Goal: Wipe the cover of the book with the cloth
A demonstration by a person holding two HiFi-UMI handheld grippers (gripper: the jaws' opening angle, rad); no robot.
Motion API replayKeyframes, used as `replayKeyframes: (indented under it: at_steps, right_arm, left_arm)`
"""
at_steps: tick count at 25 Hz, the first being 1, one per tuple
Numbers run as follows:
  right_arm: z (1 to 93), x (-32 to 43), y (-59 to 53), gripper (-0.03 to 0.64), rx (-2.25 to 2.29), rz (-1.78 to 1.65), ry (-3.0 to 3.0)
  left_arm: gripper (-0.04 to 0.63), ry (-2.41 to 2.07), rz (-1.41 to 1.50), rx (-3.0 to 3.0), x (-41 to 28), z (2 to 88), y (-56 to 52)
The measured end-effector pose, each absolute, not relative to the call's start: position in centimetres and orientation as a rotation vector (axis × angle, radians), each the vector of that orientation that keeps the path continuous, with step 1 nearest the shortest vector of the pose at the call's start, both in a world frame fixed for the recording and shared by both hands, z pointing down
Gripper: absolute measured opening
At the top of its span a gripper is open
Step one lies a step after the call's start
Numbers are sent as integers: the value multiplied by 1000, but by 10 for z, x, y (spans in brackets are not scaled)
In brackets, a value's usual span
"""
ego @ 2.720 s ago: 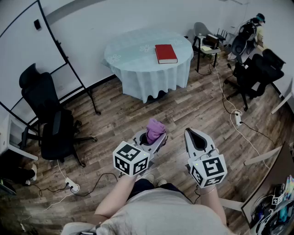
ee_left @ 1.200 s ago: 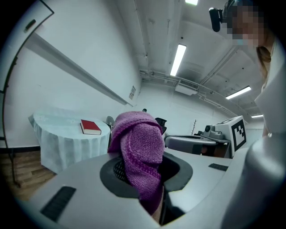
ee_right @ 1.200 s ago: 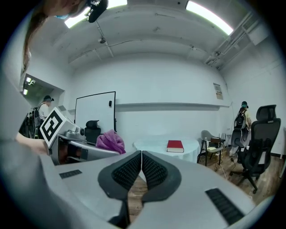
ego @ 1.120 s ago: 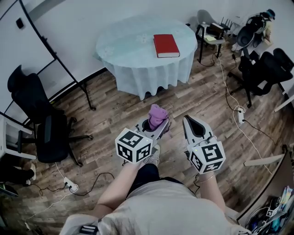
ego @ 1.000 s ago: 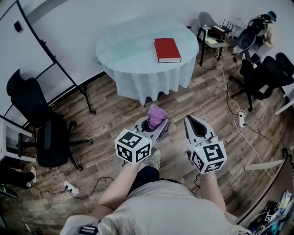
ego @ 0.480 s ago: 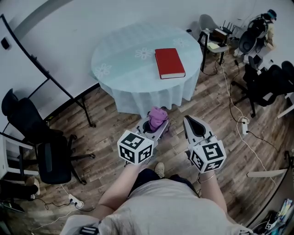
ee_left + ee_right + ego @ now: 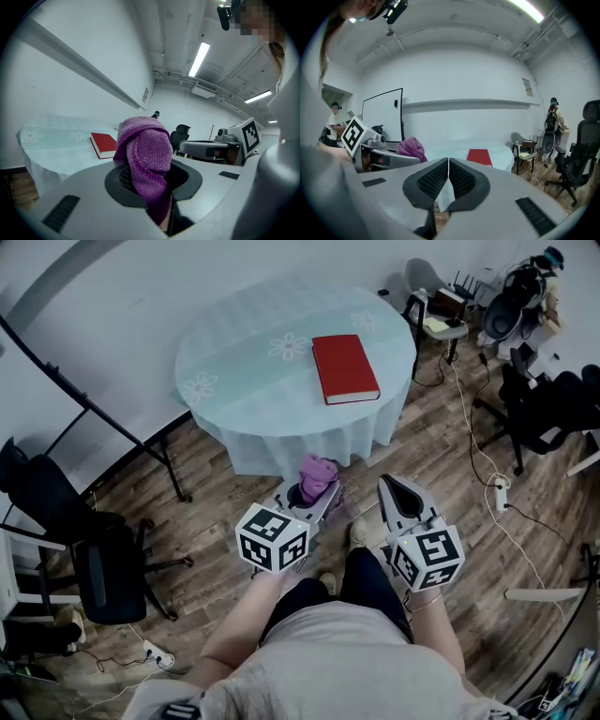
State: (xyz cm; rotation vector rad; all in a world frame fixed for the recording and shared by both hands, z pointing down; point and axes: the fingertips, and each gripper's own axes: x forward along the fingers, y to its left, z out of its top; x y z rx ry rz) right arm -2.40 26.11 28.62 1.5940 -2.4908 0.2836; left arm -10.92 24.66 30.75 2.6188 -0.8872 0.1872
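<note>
A red book (image 7: 345,367) lies flat on the round table (image 7: 253,381) with a pale flowered cloth, ahead of me; it also shows as the red book (image 7: 104,144) and the red book (image 7: 479,156) in the two gripper views. My left gripper (image 7: 317,491) is shut on a purple cloth (image 7: 317,475), which bulges up out of the jaws as the purple cloth (image 7: 144,161). My right gripper (image 7: 397,493) is shut and holds nothing; its pads (image 7: 461,177) meet. Both grippers hang side by side just short of the table's near edge, above the wood floor.
Black office chairs stand at the left (image 7: 103,559) and right (image 7: 553,409). A black whiteboard stand leg (image 7: 141,442) runs beside the table. A small side table with a chair (image 7: 441,315) is at the back right. Cables and a power strip (image 7: 500,493) lie on the floor. A person (image 7: 548,277) stands far right.
I have walked closer to the table: it and the book have grown and moved down the head view. Both grippers keep their pose, cloth still held.
</note>
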Motion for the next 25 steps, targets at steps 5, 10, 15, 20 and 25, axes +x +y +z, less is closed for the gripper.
replayKeyframes:
  at_steps: [5,10,15,20,25]
  right_arm:
    - [296,-10,226,23,1578,295,-2498]
    - [302,9,179,23,1535,309,-2524]
    - [307,24,119,23,1471,298,-2543]
    - [315,42,64,23,1401,308,-2564]
    - [312,56,20,23,1339,329,-2595]
  left_arm:
    - [86,-895,196,2608,-95,315,214]
    - [86,-924,204,2585,-74,322,172]
    - [86,-970,212,2556,-61,326,119]
    - [86,-1037,220,2510,-52,331,68]
    - [86,-1097,228,2478,-38,328,27]
